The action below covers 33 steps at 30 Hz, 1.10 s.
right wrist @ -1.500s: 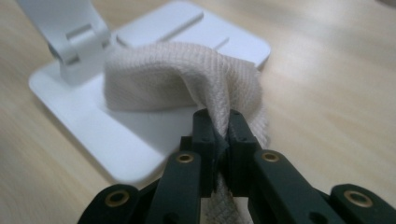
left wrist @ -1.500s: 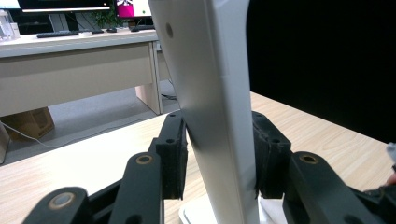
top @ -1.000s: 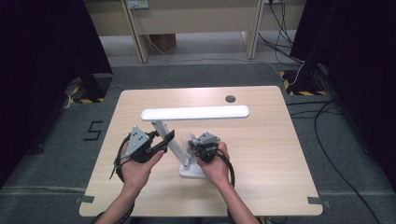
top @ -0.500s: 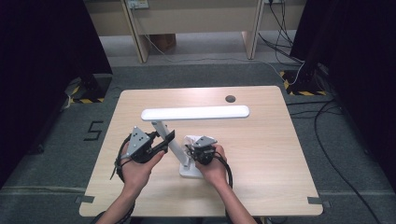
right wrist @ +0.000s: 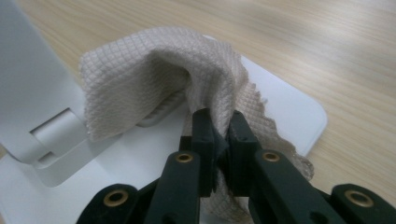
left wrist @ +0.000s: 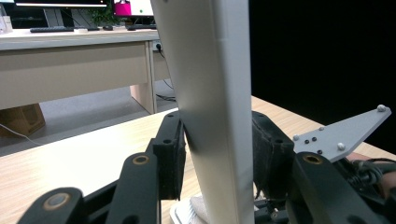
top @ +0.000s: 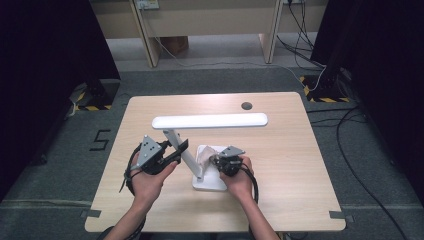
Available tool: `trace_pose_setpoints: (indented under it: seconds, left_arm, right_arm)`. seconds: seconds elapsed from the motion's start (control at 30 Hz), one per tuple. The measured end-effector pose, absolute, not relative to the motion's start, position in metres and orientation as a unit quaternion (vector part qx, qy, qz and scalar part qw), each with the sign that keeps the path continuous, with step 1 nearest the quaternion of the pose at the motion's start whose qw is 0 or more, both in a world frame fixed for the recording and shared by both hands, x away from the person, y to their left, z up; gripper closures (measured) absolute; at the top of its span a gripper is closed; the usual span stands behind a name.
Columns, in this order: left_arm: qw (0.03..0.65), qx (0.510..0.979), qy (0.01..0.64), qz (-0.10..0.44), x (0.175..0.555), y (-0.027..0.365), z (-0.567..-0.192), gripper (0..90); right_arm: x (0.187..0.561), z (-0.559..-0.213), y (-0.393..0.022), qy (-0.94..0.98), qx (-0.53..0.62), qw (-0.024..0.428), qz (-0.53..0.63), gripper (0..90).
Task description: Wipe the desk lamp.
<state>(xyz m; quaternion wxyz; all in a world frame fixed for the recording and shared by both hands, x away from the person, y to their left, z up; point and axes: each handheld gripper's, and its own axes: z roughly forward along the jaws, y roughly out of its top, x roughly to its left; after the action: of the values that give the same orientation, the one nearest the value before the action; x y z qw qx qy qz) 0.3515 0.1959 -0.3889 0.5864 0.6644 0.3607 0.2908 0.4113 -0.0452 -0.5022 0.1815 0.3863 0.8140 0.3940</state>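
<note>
I see left gripper (top: 176, 150) clamped on slanted white lamp arm (left wrist: 212, 93), pads pressing both sides. Lamp base (top: 212, 185) sits at table (top: 300, 165) middle. Right gripper (right wrist: 217, 128) pinches beige cloth (right wrist: 140, 79), cloth lying on base.

The right tongs (top: 216, 161), pinching the beige cloth (top: 205, 155), have come down and toward the lamp arm (top: 187, 157), bringing the cloth onto the lamp's white base (top: 210, 184) from just above it.
</note>
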Motion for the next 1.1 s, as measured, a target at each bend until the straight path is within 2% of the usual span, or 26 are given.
trace_pose_setpoints:
  seconds: [0.43,0.8,1.1]
  left_arm:
    - [0.588,0.663,0.360,0.291,0.351,0.195,-0.390,60.0]
    - [0.588,0.663,0.360,0.293,0.350,0.196,-0.389,59.6]
    - [0.590,0.662,0.359,0.292,0.350,0.197,-0.389,60.0]
  right_arm:
    - [0.415,-0.501,-0.065,0.803,0.408,0.200,0.384,84.4]
    - [0.416,-0.482,-0.069,0.781,0.415,0.243,0.398,84.7]
    - [0.434,-0.481,-0.038,0.788,0.395,0.211,0.421,84.5]
